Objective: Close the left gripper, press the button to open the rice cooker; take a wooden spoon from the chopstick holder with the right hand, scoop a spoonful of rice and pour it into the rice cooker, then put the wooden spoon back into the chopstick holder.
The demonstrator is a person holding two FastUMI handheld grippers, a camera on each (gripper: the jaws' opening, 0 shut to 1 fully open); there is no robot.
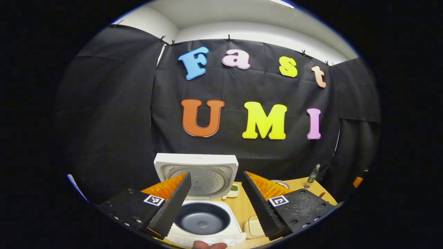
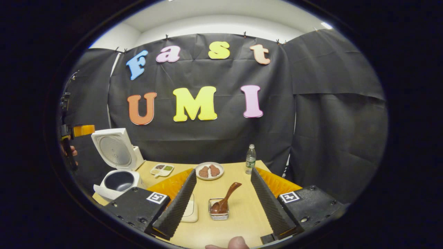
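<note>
The rice cooker [image 2: 117,169] stands open, its pot bare. The right tool [image 2: 221,197], jaws wide and empty, should centre on the wooden spoon [image 2: 226,199] handle before closing. The left tool [image 1: 216,197] also gapes wide.

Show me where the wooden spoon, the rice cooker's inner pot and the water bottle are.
wooden spoon [image 2: 231,192]: right gripper view, on its handle.
inner pot [image 1: 202,218]: left gripper view, on its dark bottom.
water bottle [image 2: 250,159]: right gripper view, on its body.
</note>
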